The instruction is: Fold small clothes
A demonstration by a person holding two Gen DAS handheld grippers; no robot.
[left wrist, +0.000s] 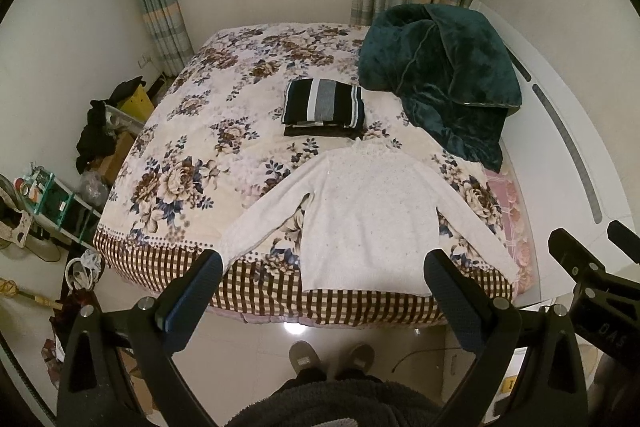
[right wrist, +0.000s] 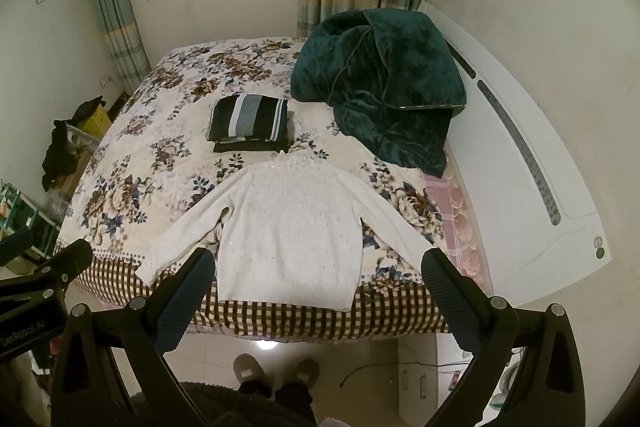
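A white knitted sweater (left wrist: 360, 219) lies flat on the floral bed cover (left wrist: 224, 107), collar away from me, both sleeves spread out, hem at the near edge of the bed; it also shows in the right wrist view (right wrist: 292, 239). A folded striped black, grey and white garment (left wrist: 324, 103) sits on a dark folded piece just beyond the collar, also in the right wrist view (right wrist: 250, 123). My left gripper (left wrist: 324, 267) is open and empty, held above the floor before the bed. My right gripper (right wrist: 316, 267) is open and empty, beside the left.
A heaped dark green blanket (left wrist: 444, 75) lies at the bed's far right, against the white headboard (right wrist: 520, 131). Clutter, boxes and a shelf (left wrist: 60, 195) stand on the floor at the left. My slippered feet (left wrist: 332, 359) stand before the bed.
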